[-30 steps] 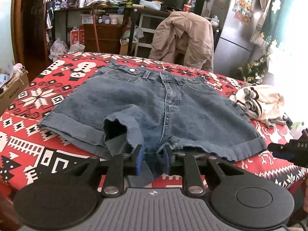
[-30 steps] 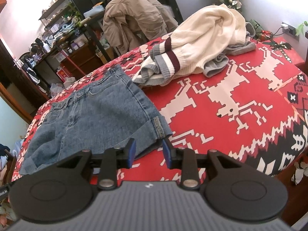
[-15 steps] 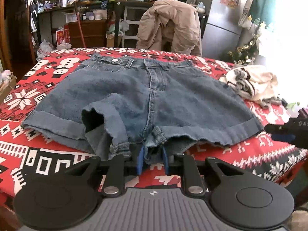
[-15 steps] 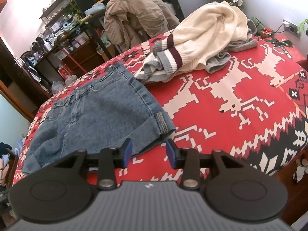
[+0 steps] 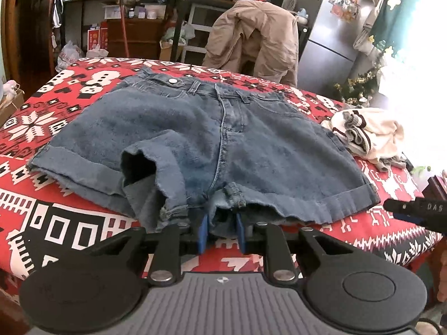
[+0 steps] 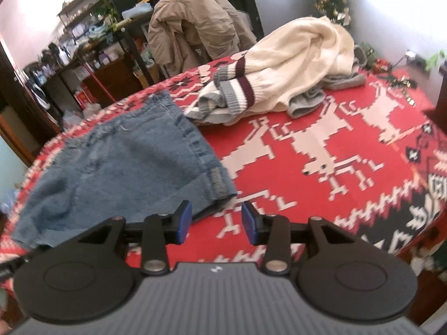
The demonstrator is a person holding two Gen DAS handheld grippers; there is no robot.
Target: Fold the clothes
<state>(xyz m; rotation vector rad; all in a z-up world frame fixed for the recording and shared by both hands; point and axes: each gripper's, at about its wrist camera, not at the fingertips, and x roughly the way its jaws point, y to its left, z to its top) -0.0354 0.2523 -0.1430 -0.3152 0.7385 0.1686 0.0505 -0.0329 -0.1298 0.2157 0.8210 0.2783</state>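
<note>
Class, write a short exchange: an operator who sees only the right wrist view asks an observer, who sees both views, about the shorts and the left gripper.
Operator: I can't see the left gripper. Where is it?
Observer: The left gripper is at the crotch hem of the shorts. Its jaws have just been closing, with the denim edge between them and a gap showing.
Operator: Does the other leg lie flat?
Observer: No. Its cuff is flipped up onto the shorts and gapes open.
</note>
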